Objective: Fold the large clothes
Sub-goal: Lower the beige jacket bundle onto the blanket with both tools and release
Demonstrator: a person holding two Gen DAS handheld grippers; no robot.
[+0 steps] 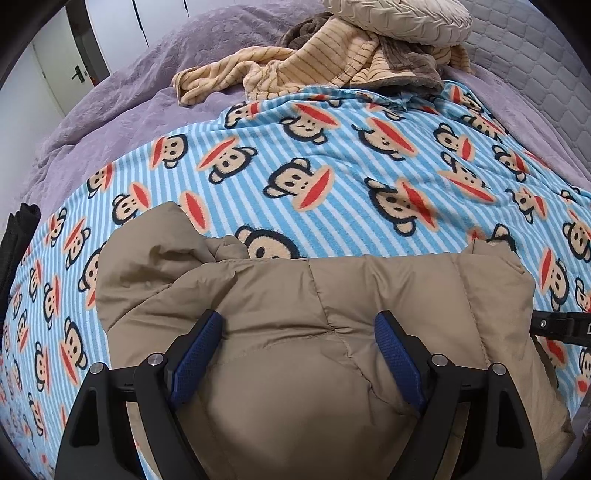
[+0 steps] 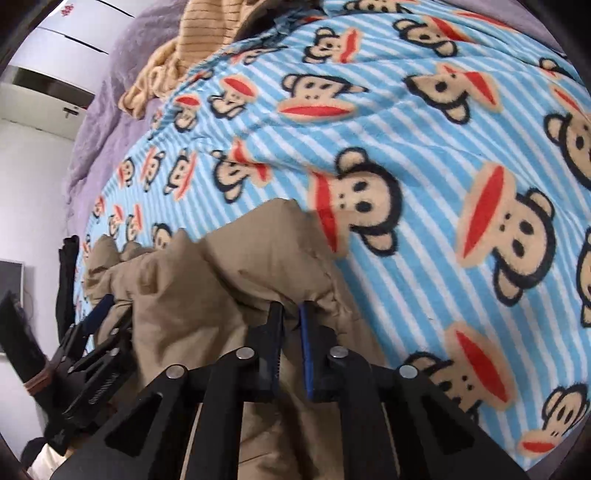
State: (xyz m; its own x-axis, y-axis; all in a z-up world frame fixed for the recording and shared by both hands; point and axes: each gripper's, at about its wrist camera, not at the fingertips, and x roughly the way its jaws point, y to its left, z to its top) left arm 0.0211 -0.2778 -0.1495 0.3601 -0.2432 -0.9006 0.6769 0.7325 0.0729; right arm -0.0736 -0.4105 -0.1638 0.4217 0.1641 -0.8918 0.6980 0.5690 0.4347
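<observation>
A tan puffer jacket [image 1: 332, 332] lies bunched on a blue striped monkey-print blanket [image 1: 332, 177] near the bed's front edge. My left gripper [image 1: 299, 326] is open and pressed down over the jacket's middle, with padded fabric bulging between its blue fingers [image 1: 391, 339]. In the right wrist view the jacket [image 2: 207, 295] rises in a crumpled fold. My right gripper [image 2: 290, 314] is shut on the jacket's right edge, its jaws nearly touching. The left gripper [image 2: 99, 314] shows at that view's left side, and the right gripper's body [image 1: 561, 326] pokes in at the left wrist view's right edge.
A pile of tan striped and brown fleece [image 1: 314, 66] with a cream cushion [image 1: 399, 18] sits at the far end of the bed. A purple bedspread [image 1: 129, 96] lies under the blanket. Dark clothing [image 1: 18, 236] hangs at the left edge, and a door [image 1: 55, 74] stands beyond.
</observation>
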